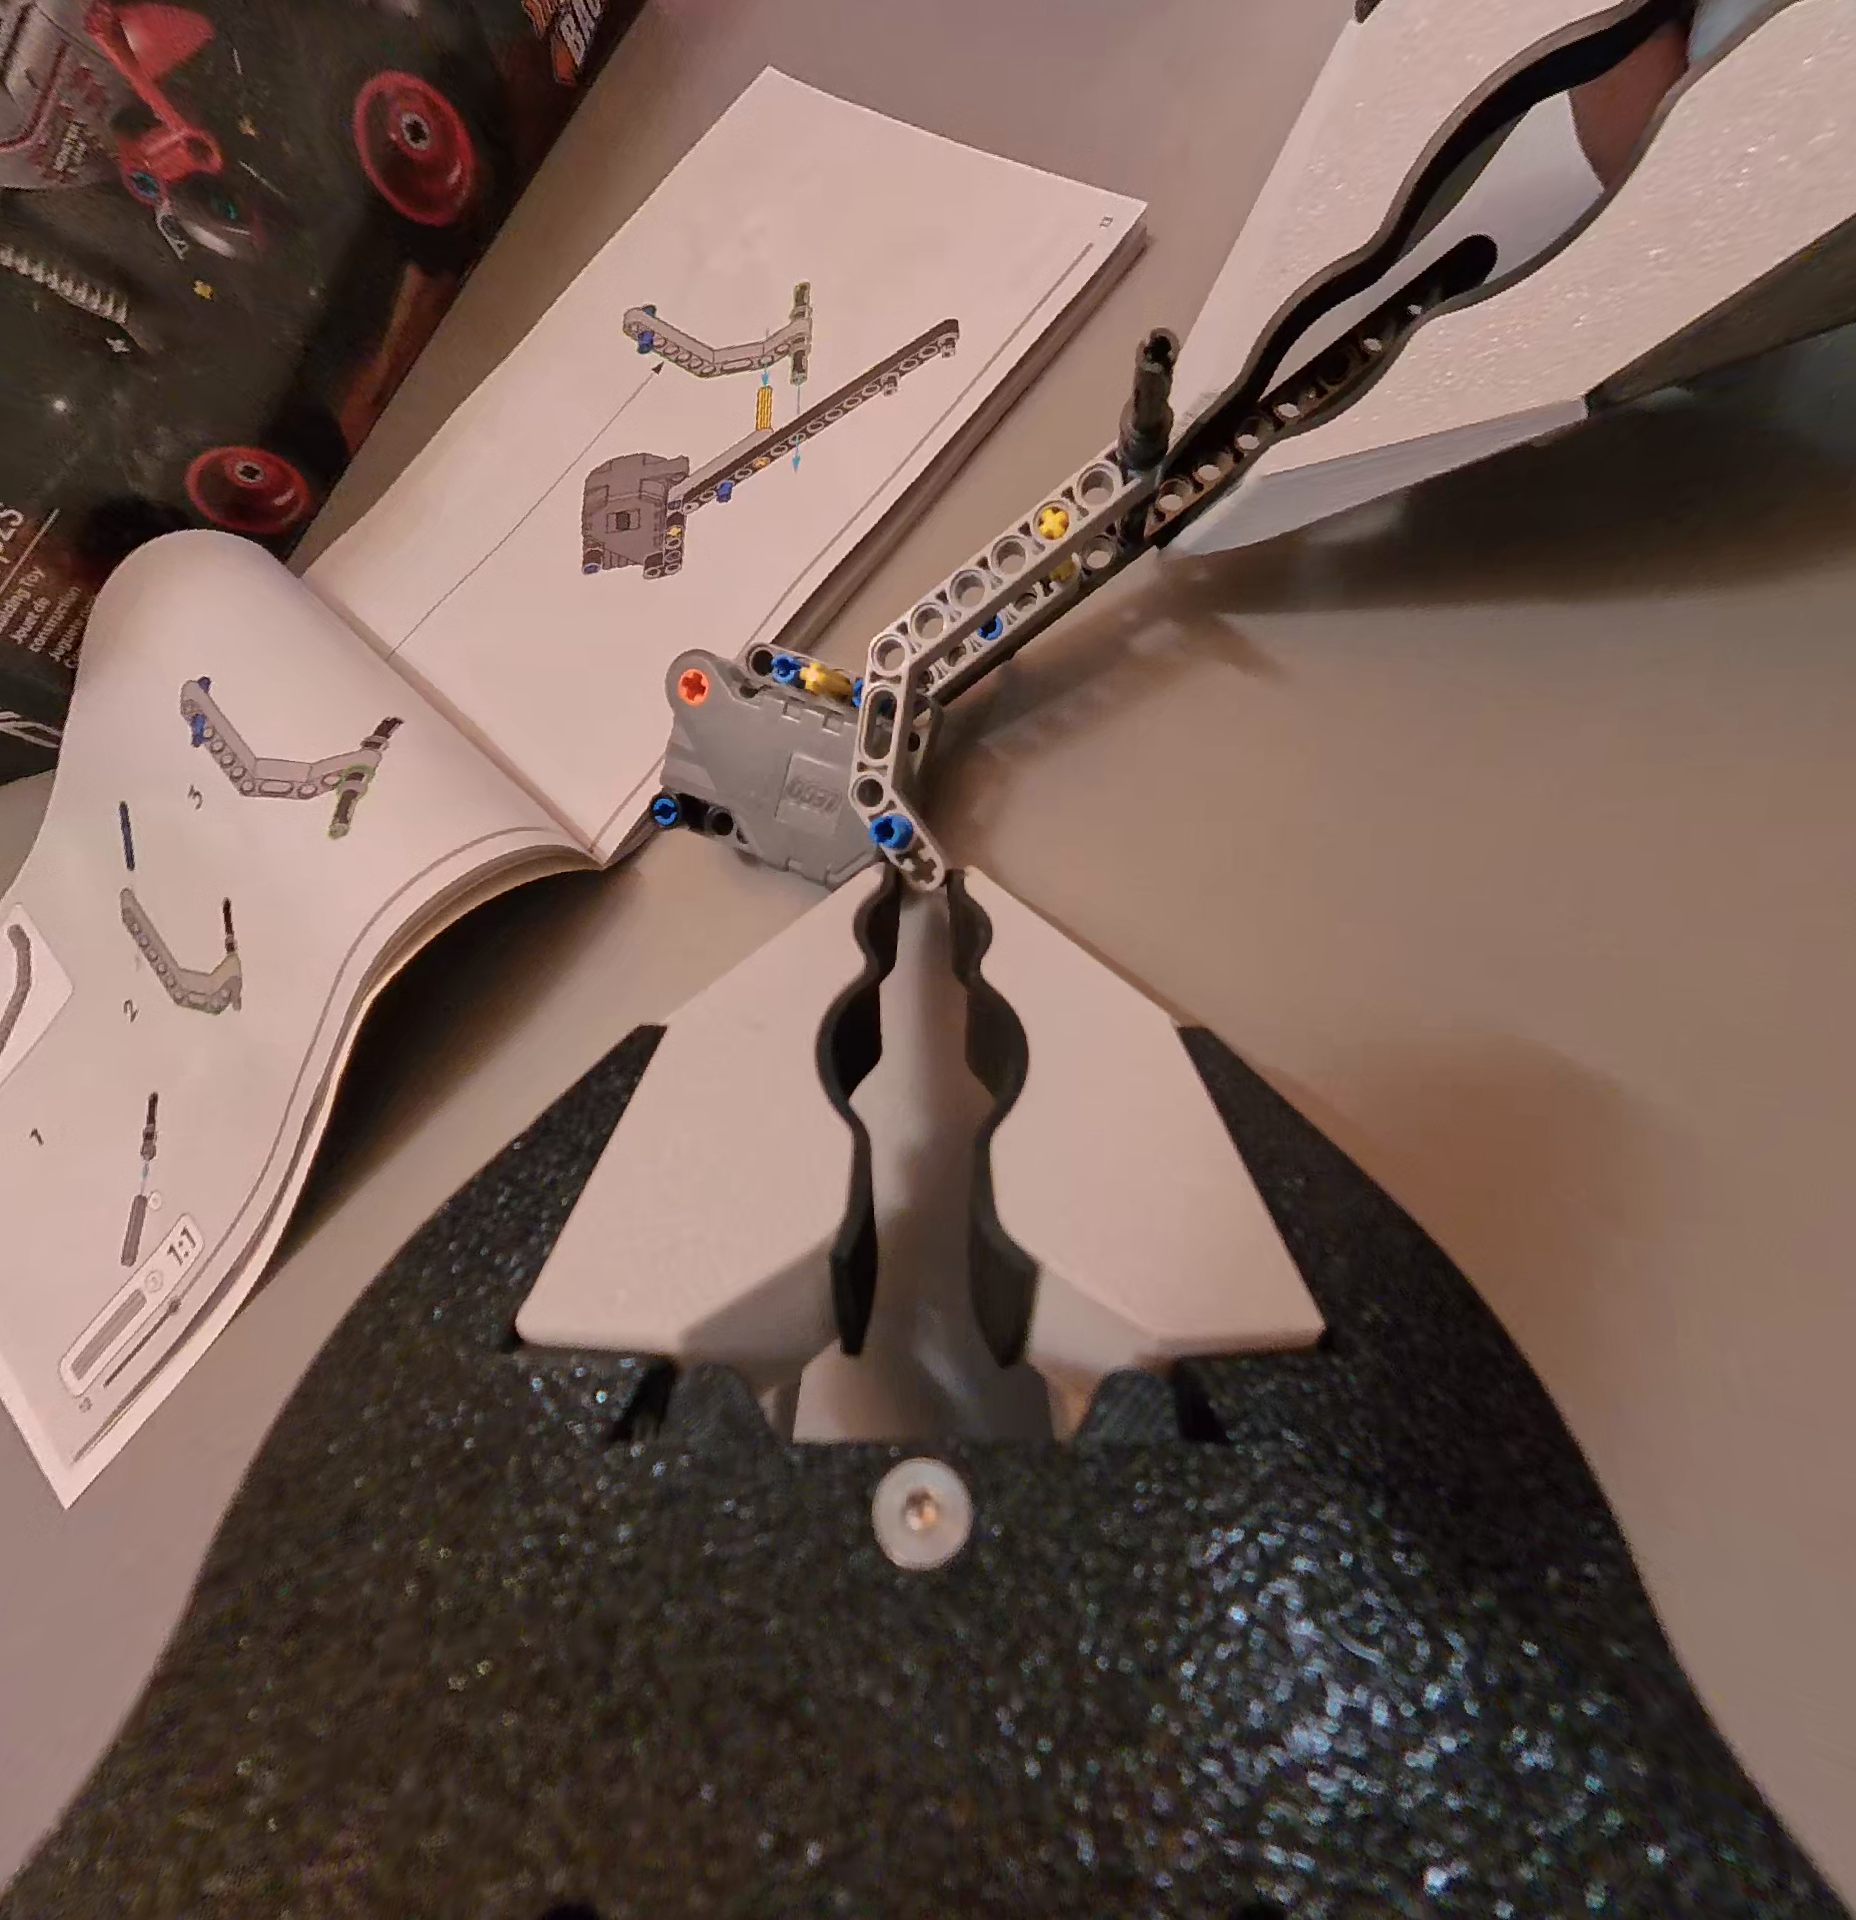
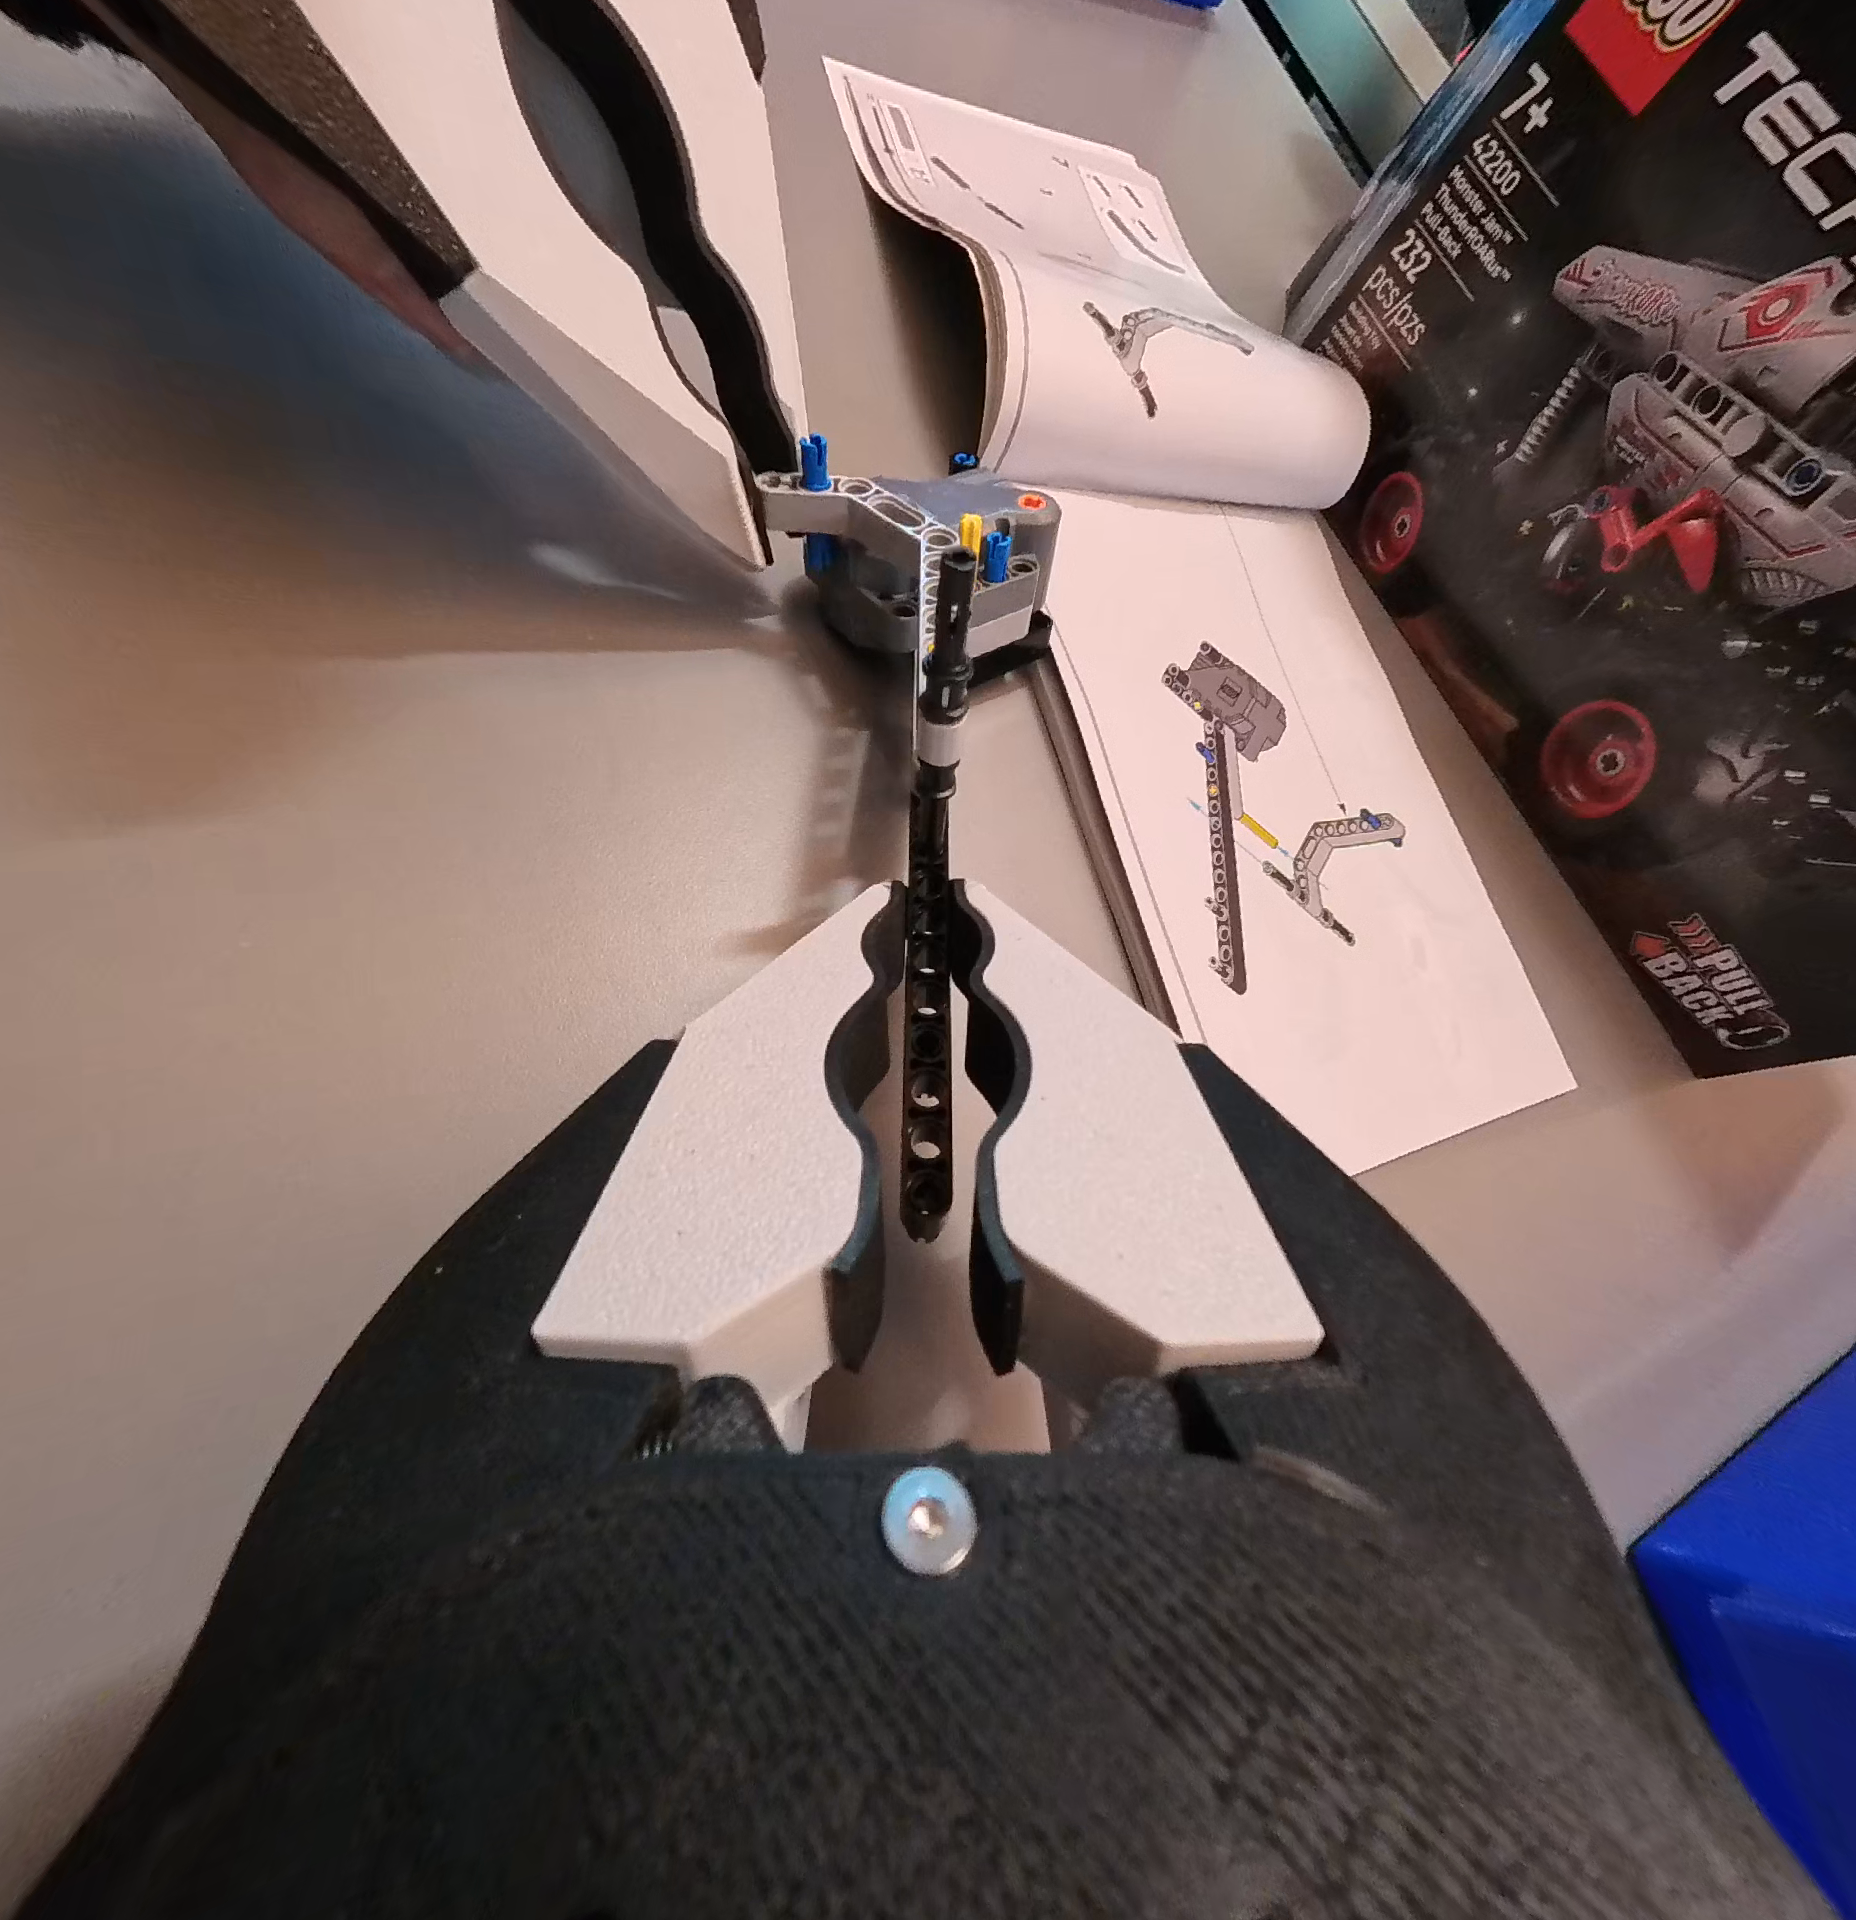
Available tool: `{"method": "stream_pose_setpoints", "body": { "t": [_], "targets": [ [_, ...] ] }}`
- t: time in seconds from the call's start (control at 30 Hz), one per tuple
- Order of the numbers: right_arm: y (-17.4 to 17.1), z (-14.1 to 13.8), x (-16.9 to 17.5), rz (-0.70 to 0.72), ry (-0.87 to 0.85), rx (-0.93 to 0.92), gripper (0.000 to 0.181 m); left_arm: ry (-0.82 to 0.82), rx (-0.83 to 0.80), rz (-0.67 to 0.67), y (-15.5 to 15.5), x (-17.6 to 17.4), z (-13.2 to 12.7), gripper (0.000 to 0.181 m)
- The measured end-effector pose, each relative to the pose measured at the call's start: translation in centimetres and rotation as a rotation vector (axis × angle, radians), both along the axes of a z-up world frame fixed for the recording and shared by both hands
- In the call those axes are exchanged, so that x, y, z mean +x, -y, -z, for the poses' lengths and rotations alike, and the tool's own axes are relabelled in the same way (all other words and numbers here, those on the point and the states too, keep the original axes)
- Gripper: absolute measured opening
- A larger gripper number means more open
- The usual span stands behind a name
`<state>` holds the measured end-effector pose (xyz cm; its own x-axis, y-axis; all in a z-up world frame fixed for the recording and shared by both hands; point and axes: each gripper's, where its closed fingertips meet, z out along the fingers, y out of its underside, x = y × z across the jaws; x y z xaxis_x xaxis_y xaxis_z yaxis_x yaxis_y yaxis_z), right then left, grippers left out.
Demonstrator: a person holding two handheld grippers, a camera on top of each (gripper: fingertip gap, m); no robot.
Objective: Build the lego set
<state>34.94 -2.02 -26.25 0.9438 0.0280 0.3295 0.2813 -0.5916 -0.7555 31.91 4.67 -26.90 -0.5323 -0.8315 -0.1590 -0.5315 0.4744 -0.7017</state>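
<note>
A dark grey motor block rests on the table against the booklet. A long black beam runs out from it, and a light grey bent beam lies along that beam with a yellow axle through both. A black axle pin stands up at the bent beam's far end. My left gripper is shut on the bent beam's near end, beside a blue pin. My right gripper is shut on the black beam. Each gripper also shows in the other's view: the left, the right.
An open instruction booklet lies behind the model; it also shows in the right wrist view. The set's box stands beyond it. A blue bin sits at the right gripper's near right.
</note>
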Motion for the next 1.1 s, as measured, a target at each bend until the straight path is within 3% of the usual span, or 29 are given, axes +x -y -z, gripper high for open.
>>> {"method": "stream_pose_setpoints", "body": {
  "t": [0.03, 1.1],
  "targets": [
    [0.0, 0.0, 0.0, 0.0, 0.0, -0.001, 0.005, 0.002, -0.001, 0.001, 0.0, 0.0, 0.0, 0.007],
    [-0.3, 0.1, -0.2, -0.024, 0.004, 0.016, 0.005, 0.013, -0.026, 0.08, -0.1, -1.7, -1.2, 0.008]
  ]
}}
